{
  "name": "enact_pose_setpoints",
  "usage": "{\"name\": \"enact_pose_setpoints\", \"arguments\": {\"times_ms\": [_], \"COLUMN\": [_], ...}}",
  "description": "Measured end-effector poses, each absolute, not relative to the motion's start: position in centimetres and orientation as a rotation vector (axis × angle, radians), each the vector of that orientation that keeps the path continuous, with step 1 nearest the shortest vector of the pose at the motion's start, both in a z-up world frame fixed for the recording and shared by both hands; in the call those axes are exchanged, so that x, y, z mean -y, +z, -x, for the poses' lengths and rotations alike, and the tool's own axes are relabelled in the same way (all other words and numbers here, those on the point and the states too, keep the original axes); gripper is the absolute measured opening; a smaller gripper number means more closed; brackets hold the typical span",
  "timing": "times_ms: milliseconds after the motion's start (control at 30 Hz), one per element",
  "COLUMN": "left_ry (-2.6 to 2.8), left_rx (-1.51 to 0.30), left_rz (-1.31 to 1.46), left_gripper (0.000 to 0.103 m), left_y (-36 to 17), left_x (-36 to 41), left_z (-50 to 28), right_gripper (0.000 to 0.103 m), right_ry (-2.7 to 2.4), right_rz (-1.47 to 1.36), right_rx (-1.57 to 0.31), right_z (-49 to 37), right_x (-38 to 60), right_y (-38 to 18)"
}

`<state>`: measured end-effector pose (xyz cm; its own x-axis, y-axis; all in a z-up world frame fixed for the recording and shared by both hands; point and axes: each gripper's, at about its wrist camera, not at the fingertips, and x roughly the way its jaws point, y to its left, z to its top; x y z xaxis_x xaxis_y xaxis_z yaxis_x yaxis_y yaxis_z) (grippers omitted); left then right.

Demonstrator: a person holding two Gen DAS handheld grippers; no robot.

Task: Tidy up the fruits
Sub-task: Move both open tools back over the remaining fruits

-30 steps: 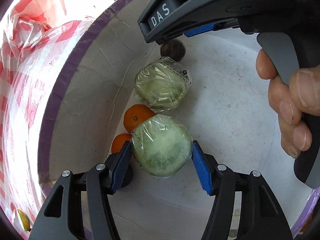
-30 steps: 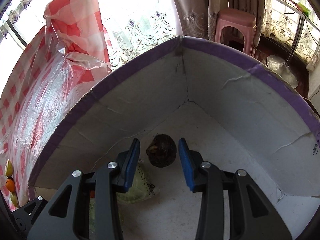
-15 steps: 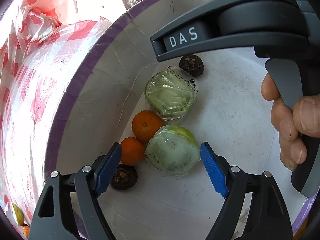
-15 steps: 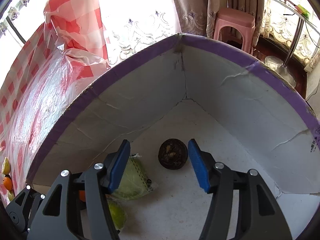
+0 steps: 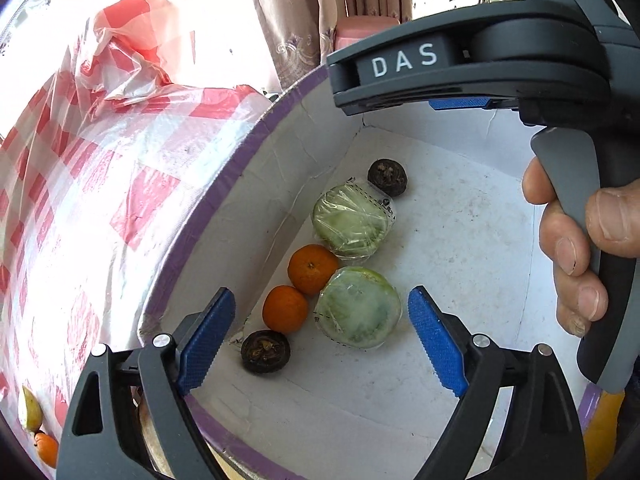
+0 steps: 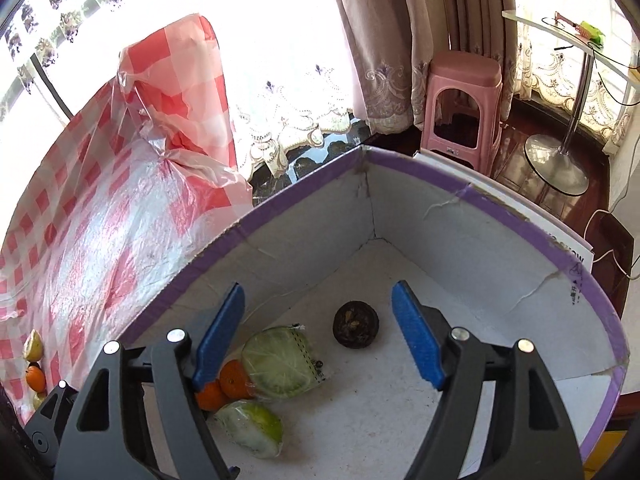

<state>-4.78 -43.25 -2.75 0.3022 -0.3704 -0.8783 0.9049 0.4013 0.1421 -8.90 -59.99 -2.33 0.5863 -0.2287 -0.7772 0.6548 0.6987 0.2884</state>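
A white box with a purple rim (image 5: 208, 216) (image 6: 500, 208) holds the fruit. Inside lie two plastic-wrapped green fruits (image 5: 359, 307) (image 5: 352, 222), two oranges (image 5: 313, 269) (image 5: 285, 308) and two dark brown round fruits (image 5: 265, 351) (image 5: 387, 178). My left gripper (image 5: 320, 338) is open and empty above the near wrapped fruit. My right gripper (image 6: 320, 334) is open and empty above the far brown fruit (image 6: 356, 324); its body also shows in the left wrist view (image 5: 472, 68). The right wrist view also shows the wrapped fruits (image 6: 280, 362) (image 6: 252, 426) and the oranges (image 6: 234, 378).
The box stands on a red-and-white checked plastic cloth (image 5: 80, 184) (image 6: 80, 220). More loose fruit lies on the cloth at the far left (image 5: 34, 420) (image 6: 34, 360). A pink stool (image 6: 464, 100) and curtains stand beyond the box.
My left gripper opened, let go of the wrapped green fruit in the box and pulled back upward. My right gripper opened wider and rose away from the brown fruit.
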Motion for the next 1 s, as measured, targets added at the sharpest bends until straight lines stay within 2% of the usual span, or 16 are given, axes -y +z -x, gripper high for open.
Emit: {"name": "enact_pose_setpoints", "arguments": {"times_ms": [433, 1000], "left_ry": [-0.914, -0.680], "left_rx": [-0.793, -0.751], "left_rz": [-0.518, -0.161], "left_gripper": [0.087, 0.087], "left_y": [1.7, 6.7], "left_x": [36.9, 19.0], "left_z": [3.1, -3.3], "right_gripper": [0.079, 0.079], "right_ry": [-0.459, -0.164], "right_rz": [-0.549, -0.403], "right_rx": [-0.655, -0.678], "right_z": [9.5, 3.0], "right_x": [56.1, 44.3], "right_y": [3.5, 5.8]}}
